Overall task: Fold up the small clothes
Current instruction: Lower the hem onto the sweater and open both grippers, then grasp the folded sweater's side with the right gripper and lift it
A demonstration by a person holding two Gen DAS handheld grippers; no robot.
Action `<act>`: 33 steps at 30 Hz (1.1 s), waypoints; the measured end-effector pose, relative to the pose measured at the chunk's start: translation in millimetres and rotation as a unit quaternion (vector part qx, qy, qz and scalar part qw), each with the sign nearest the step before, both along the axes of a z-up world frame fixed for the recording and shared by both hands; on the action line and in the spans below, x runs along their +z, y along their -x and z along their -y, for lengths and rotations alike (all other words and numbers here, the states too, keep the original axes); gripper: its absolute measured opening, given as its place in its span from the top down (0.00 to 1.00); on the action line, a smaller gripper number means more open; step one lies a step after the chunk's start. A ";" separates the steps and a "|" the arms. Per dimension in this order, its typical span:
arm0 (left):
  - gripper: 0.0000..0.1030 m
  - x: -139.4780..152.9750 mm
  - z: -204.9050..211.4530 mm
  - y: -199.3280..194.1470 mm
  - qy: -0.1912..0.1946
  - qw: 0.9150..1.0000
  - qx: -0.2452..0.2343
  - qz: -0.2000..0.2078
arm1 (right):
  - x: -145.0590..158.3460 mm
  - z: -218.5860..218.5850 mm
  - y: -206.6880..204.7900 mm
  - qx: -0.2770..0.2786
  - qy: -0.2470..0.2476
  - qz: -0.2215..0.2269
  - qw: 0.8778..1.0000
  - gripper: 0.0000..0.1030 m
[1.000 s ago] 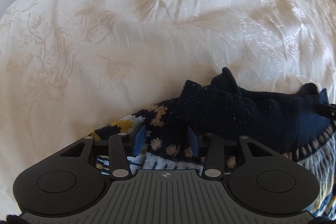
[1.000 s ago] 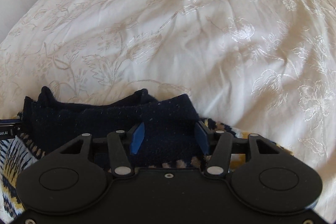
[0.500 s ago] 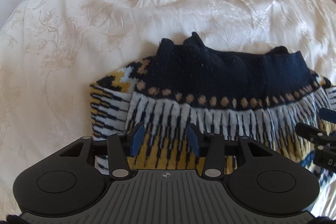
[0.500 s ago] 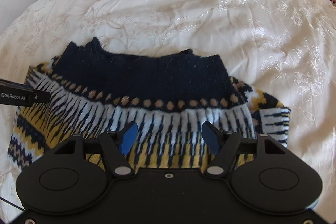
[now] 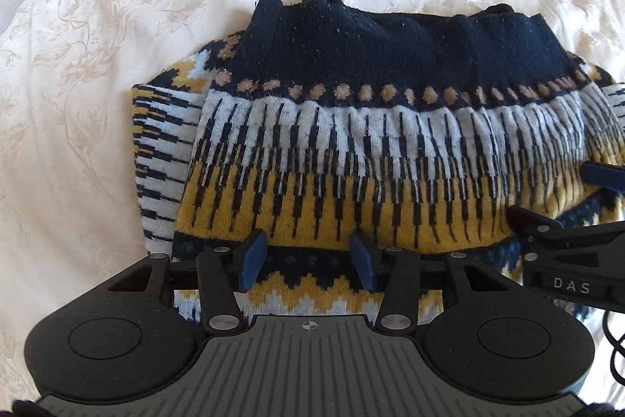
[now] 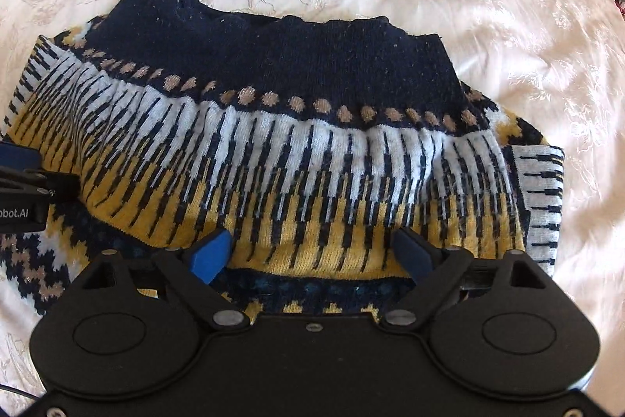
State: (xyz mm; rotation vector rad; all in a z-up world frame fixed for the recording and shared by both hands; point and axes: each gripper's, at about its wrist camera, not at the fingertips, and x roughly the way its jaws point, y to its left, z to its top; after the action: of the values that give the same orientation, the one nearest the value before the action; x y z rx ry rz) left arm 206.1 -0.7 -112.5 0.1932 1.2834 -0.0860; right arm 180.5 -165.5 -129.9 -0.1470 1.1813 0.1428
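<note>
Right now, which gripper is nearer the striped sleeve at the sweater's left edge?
Left. The left gripper hovers near that striped sleeve; the right gripper sits farther right across the sweater.

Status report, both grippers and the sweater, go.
Left gripper open, empty. Right gripper open, empty. Sweater folded over on bedspread, navy hem on top. Nothing in the way.

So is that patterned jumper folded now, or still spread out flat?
Folded. The jumper lies doubled over on the bedspread: its navy band sits on top, with another patterned layer showing underneath along the near edge.
</note>
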 end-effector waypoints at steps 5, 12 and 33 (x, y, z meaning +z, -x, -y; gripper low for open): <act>0.50 -6.9 3.0 -1.8 -0.008 1.000 -0.001 -0.003 | 12.4 6.5 6.6 -0.014 -0.003 0.011 1.000 0.11; 0.43 -12.3 8.4 -1.4 -0.030 0.999 -0.010 0.009 | 29.3 27.1 33.1 -0.064 -0.018 0.020 0.998 0.09; 0.17 -21.0 -2.7 -2.7 -0.029 0.999 0.016 0.019 | 28.6 119.6 75.5 -0.210 -0.099 0.008 0.973 0.01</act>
State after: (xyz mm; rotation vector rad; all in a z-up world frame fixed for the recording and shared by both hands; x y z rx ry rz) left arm 208.8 2.0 -133.5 0.2230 1.2516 -0.0187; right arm 105.0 -285.1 -101.3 0.2780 1.1507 -0.1130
